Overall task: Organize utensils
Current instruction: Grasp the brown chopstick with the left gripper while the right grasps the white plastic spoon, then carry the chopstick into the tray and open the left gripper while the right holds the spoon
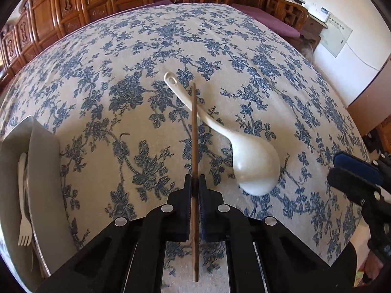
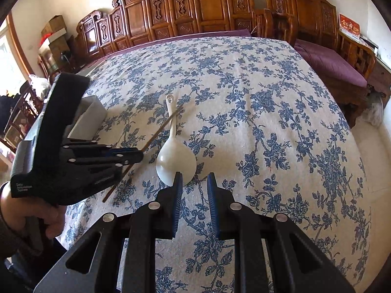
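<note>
Where visible, grey tray [image 1: 44, 171] (white fork [image 1: 24, 224] inside)

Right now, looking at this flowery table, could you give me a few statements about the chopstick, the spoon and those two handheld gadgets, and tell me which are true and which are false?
1. The left gripper has its fingers shut on the thin brown wooden chopstick. True.
2. The white ceramic soup spoon is held by the right gripper. False: the spoon lies on the blue-flowered tablecloth, and the right gripper's fingers are apart with nothing between them.
3. The chopstick crosses over the spoon's handle. True.
4. The grey tray at the table's edge is empty. False: a pale fork lies in it.
5. The spoon's handle has a small hole near its end. True.
</note>
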The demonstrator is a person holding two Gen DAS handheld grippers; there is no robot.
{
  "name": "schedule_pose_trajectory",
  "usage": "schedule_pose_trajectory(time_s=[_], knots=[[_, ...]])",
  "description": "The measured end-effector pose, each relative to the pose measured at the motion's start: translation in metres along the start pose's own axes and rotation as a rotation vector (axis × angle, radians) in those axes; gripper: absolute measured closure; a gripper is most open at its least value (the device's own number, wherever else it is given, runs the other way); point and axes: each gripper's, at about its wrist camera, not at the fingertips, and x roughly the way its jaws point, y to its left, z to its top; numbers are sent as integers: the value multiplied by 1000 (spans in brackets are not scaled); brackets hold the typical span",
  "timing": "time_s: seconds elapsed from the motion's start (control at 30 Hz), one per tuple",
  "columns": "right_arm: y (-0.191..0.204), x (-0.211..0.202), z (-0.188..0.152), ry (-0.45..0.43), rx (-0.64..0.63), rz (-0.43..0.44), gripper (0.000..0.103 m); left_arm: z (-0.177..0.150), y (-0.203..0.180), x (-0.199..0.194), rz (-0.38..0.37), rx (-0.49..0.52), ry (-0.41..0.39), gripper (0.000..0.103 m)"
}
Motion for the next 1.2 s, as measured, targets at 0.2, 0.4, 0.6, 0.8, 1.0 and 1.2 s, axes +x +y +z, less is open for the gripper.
schedule_pose_trajectory(time_s=[0.2, 0.4, 0.6, 0.8, 1.0, 1.2], knots=[[4, 12, 12, 7, -8, 15, 80, -8, 12, -22, 0, -6, -20, 98], [15, 30, 33, 22, -61, 9, 80, -12, 21, -42, 4, -8, -50, 99], [24, 58, 56, 62, -79, 26, 73, -11, 25, -61, 3, -3, -79, 98], [35, 88, 69, 122, -114, 8, 73, -10, 30, -82, 11, 4, -110, 98], [43, 112, 70, 188, -133, 4, 73, -10, 39, -98, 15, -2, -136, 98], [48, 113, 65, 213, -183, -46, 76, -15, 43, -108, 19, 2, -151, 98]])
